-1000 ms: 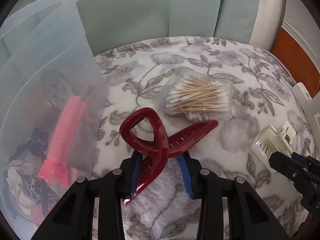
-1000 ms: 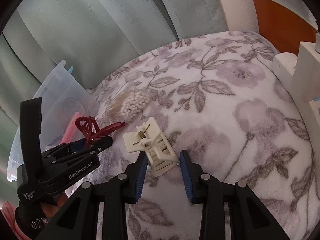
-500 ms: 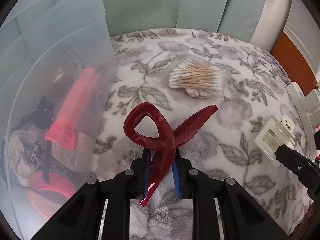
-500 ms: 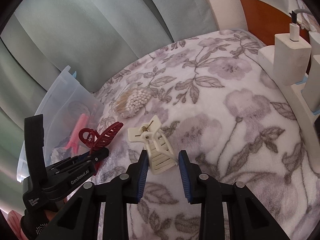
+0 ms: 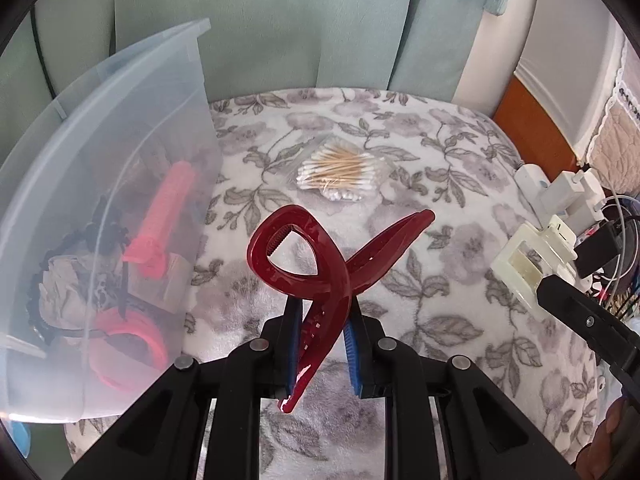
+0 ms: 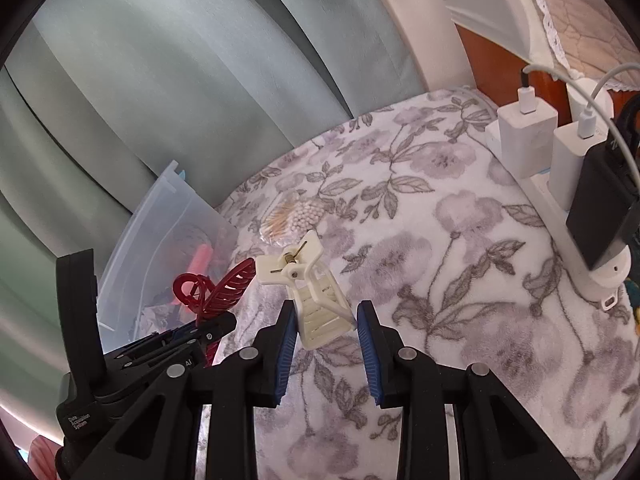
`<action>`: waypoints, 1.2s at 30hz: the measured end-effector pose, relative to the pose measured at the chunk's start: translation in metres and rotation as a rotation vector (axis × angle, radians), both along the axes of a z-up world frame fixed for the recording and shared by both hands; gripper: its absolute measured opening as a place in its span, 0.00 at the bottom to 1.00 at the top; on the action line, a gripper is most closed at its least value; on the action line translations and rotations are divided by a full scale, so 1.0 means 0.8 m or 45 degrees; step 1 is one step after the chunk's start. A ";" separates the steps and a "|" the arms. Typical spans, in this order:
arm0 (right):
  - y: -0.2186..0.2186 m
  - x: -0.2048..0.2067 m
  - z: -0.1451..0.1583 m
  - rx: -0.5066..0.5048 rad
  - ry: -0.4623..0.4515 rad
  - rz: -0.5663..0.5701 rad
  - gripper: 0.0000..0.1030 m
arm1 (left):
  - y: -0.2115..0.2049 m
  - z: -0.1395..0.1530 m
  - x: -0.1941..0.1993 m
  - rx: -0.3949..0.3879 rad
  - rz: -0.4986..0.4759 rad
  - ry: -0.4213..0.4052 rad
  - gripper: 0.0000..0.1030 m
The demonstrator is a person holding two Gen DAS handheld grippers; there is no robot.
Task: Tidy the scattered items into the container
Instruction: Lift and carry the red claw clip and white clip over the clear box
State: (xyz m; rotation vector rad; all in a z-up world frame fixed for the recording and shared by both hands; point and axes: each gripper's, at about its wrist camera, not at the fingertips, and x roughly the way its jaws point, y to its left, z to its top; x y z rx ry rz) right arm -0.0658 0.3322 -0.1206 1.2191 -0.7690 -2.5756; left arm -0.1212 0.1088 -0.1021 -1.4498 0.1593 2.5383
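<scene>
Setting: floral fleece blanket (image 5: pixel 440 280) over a rounded surface, pale green curtains (image 5: pixel 280 40) behind, as I see it through both wrist cameras.

Left gripper (image 5: pixel 322 344): my blue pads are clamped on the red claw clip (image 5: pixel 320 264), which is held above the blanket with its looped end up and left and its toothed arm pointing up and right.

Right gripper (image 6: pixel 326 344): my pads sit at the sides of the cream claw clip (image 6: pixel 316 296), which looks lifted off the blanket, handle end pointing away from me; from the left camera the same clip shows at the tip of my right gripper (image 5: pixel 536 280). The pads look pressed to its sides, though the right pad's contact is hard to confirm.

Container: translucent bin (image 5: pixel 120 140) stands on the blanket to the left of the red clip, near but apart from it. Inside I can make out a pink roller (image 5: pixel 160 220), a red ring (image 5: pixel 128 344) and dark lacy bands (image 5: pixel 104 232), blurred by the wall.

Still on the blanket: bag of cotton swabs (image 5: pixel 340 172), beyond the red clip and right of the bin.

Right edge: white power strip (image 6: pixel 568 248) with two white chargers (image 6: pixel 524 136) and a black adapter (image 6: pixel 600 208) plugged in, cables running up.
</scene>
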 end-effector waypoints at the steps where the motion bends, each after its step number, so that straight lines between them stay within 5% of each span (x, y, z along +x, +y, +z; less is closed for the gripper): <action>1: 0.000 0.004 0.007 0.000 0.013 -0.004 0.32 | -0.001 0.008 0.003 0.006 -0.007 0.015 0.20; 21: -0.015 0.081 0.145 0.017 0.340 -0.009 0.32 | -0.014 0.162 0.074 0.099 -0.059 0.335 0.20; 36: -0.036 0.110 0.214 0.042 0.502 0.020 0.32 | -0.038 0.216 0.100 0.185 -0.038 0.466 0.20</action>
